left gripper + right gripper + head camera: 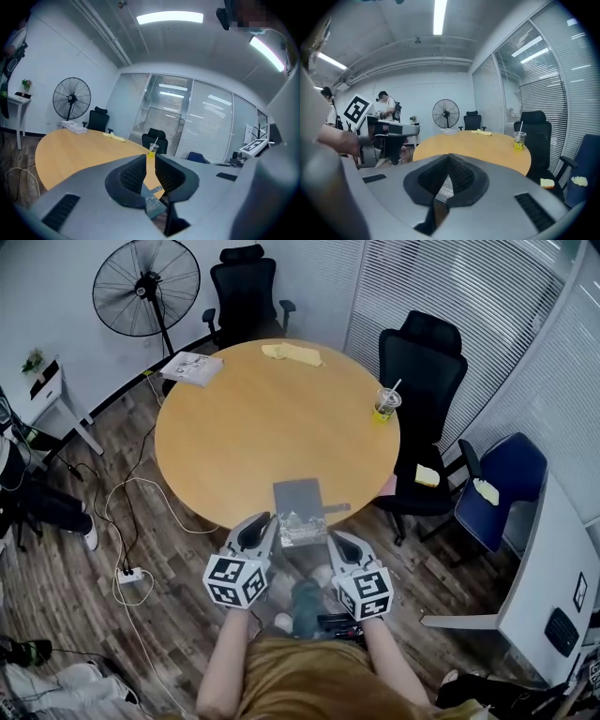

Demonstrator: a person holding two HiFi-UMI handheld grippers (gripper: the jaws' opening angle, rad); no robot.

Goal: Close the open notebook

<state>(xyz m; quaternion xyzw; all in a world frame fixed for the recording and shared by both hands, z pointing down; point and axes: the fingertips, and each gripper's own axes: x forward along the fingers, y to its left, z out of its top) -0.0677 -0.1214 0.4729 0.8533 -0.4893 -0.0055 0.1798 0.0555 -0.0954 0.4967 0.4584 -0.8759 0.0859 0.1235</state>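
The open dark grey notebook (298, 510) lies at the round wooden bench's (234, 427) near edge. The left hand-held gripper (266, 523) stands narrowly parted and the right hand-held gripper (336, 540) closed, both empty. A careless nudge could push the notebook off.

Nothing legible here — no words, no numbers. The black-and-white patterned cube (234, 580) on the left gripper (266, 521) and the matching cube (366, 592) on the right gripper (335, 538) carry only blocky squares.
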